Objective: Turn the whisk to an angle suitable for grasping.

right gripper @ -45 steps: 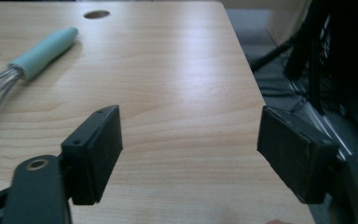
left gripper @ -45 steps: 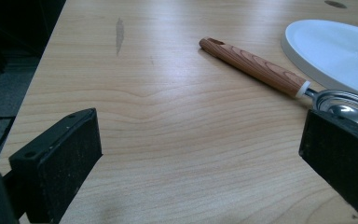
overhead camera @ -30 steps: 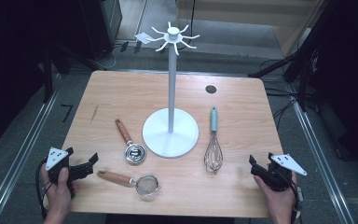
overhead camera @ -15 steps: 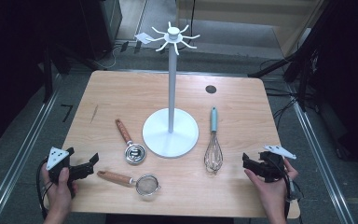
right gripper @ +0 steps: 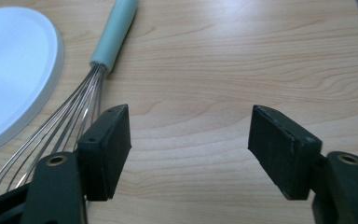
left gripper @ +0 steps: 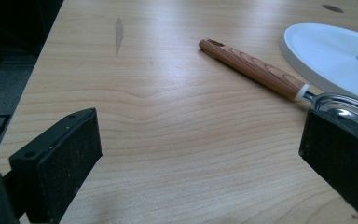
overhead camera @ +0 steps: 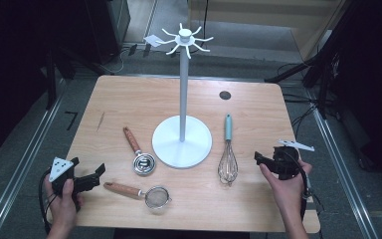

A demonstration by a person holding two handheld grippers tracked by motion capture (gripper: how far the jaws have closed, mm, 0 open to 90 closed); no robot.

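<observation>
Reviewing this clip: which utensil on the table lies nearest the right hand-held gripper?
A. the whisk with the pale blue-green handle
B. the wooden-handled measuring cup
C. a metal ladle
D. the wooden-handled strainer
A. In the high view the whisk lies just to the left of the right hand-held gripper, and in the right gripper view its wires run past that gripper's own left jaw, while the jaws stand apart with nothing between them.

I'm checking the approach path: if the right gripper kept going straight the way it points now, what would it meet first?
Probably the whisk: the right gripper, jaws open and empty, points toward its wire head, though its own view shows bare table dead ahead.
</observation>
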